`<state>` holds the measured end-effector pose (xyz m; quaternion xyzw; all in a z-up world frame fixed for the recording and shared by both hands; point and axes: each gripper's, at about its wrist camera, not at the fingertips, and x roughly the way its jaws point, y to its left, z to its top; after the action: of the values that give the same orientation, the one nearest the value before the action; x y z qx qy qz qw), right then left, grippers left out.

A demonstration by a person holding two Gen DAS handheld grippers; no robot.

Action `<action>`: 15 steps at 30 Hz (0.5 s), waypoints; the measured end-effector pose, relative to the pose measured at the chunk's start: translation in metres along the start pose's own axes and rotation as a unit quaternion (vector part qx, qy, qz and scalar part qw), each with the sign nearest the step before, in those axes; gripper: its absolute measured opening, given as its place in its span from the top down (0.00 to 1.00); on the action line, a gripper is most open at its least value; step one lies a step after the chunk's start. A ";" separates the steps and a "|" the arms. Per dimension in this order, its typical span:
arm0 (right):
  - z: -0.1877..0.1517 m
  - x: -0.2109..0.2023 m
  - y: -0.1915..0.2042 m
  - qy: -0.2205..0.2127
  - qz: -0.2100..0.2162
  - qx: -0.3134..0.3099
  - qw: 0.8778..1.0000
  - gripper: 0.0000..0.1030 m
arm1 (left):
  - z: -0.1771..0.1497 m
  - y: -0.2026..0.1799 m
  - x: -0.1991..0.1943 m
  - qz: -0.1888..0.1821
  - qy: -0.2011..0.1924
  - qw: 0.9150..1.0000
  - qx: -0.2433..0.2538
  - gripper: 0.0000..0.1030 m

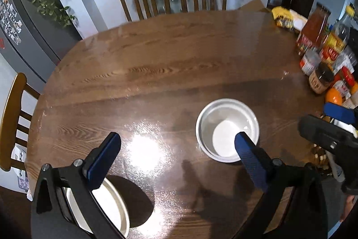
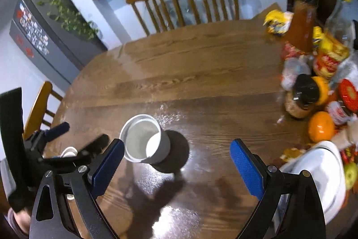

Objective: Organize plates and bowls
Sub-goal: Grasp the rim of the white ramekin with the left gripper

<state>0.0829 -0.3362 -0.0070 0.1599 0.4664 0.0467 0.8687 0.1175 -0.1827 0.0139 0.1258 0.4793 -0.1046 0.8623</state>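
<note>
Left gripper and right gripper: jaws apart, empty. White plate lies lower left on the worktop; white bowl stands centre right. Approach the bowl rim squarely, then close gently.

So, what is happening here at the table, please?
A person holds a gripper in each hand above a wooden table, sorting dishes. The left gripper and the right gripper are both open and hold nothing. A white bowl stands between them on the table. A white plate lies under the left gripper, and another white dish lies at the right, beside jars and fruit.
</note>
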 end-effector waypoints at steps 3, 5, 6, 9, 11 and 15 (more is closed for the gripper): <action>0.000 0.023 0.001 0.023 0.009 -0.002 1.000 0.07 | -0.002 0.000 0.014 0.003 0.008 1.000 0.000 0.05; 0.001 0.034 0.001 0.035 0.011 -0.001 0.999 0.07 | -0.001 0.000 0.021 0.002 0.013 1.000 -0.004 0.06; 0.001 0.040 0.000 0.041 0.012 0.000 0.999 0.10 | 0.000 0.001 0.025 0.001 0.016 1.000 -0.006 0.07; 0.003 0.052 -0.002 0.055 0.021 0.011 0.998 0.14 | 0.001 0.002 0.034 -0.004 0.024 1.000 -0.011 0.13; 0.004 0.060 -0.004 0.063 0.030 0.019 0.997 0.14 | 0.001 0.000 0.039 -0.008 0.029 1.000 -0.009 0.16; 0.003 0.072 -0.002 0.078 0.044 0.021 0.996 0.25 | 0.000 -0.004 0.049 -0.010 0.037 0.999 -0.005 0.33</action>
<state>0.1258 -0.3220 -0.0628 0.1948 0.5264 0.0875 0.8230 0.1417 -0.1892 -0.0281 0.1203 0.5125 -0.1065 0.8435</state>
